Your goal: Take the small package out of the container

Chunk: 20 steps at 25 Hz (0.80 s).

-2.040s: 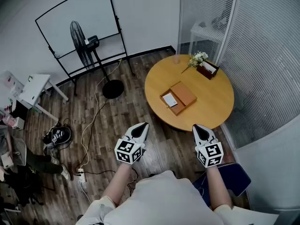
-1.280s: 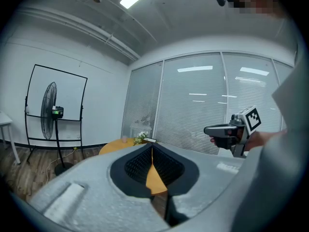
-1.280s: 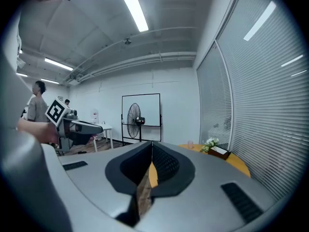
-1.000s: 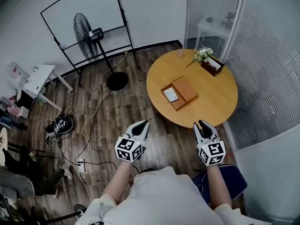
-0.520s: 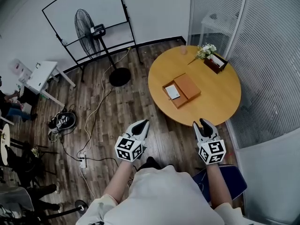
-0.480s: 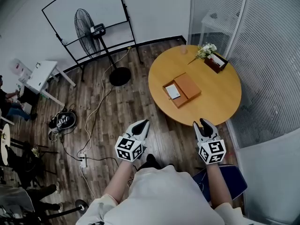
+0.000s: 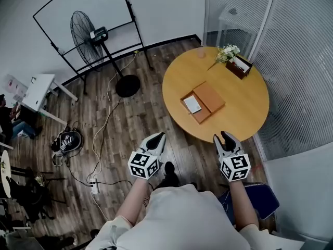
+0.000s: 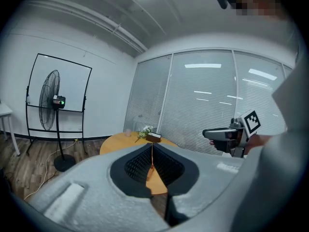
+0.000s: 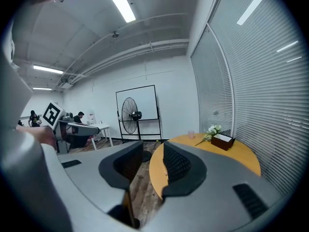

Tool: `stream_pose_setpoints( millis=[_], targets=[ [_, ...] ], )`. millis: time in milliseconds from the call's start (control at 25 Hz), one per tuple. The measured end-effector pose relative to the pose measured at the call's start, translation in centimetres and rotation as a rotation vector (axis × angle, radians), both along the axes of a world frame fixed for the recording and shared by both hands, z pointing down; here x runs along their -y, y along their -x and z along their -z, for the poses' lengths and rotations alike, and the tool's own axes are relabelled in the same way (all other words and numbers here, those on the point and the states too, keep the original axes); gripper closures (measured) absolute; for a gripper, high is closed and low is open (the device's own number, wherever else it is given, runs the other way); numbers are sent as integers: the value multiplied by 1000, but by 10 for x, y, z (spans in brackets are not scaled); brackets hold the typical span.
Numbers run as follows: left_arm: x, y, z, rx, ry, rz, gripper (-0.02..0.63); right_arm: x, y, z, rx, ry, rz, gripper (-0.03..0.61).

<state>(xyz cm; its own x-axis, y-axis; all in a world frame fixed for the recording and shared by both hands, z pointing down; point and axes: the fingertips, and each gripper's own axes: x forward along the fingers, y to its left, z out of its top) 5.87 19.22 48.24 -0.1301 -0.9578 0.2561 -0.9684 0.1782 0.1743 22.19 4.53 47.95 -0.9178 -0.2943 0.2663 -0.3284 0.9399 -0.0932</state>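
A person in a white shirt [image 7: 177,217] stands on the dark wood-plank floor [image 7: 130,124], on the near side of the round light-wood table [image 7: 244,113], with a pair of tongs in each hand. The left tongs [image 7: 157,138] hang over the floor to the left of the table's near edge. Their grey jaws are drawn together, with only a thin slit between the black pads and nothing in it. The right tongs [image 7: 224,136] are held level with them, their tips showing against the table's near edge. Their jaws stand apart and the gap is empty; only floor and table edge show through it.

Near the middle of the table lies the flat brown container [image 7: 200,115], opened out. The small white package [image 7: 192,104] rests inside its left half, and the plain brown lid half [image 7: 210,97] lies just beside it on the right. Both tongs are well apart from it.

At the table's far edge stand a dark brown box [image 7: 242,67], a sprig of white flowers [image 7: 227,51] and a small pink cup [image 7: 201,52]. Beyond the table to the left, a black pedestal fan [image 7: 83,31] stands in front of a black-framed whiteboard [image 7: 62,9]. To the table's right runs a glass wall with white blinds [image 7: 302,61]
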Motion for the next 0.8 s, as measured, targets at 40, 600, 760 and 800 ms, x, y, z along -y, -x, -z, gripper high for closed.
stream_pose_setpoints(
  millis=[40, 600, 760, 800],
  targets=[
    [5, 9, 1, -1, -1, -10, 594, 3, 8, 0, -4, 0, -7, 462],
    [56, 132, -17, -40, 29, -185, 594, 20, 129, -20, -79, 18, -121, 462],
    [66, 149, -23, -53, 34, -220, 594, 25, 143, -28, -104, 24, -151, 462],
    [68, 154, -24, -57, 36, -224, 594, 26, 145, -30, -110, 28, -157, 462]
  ],
)
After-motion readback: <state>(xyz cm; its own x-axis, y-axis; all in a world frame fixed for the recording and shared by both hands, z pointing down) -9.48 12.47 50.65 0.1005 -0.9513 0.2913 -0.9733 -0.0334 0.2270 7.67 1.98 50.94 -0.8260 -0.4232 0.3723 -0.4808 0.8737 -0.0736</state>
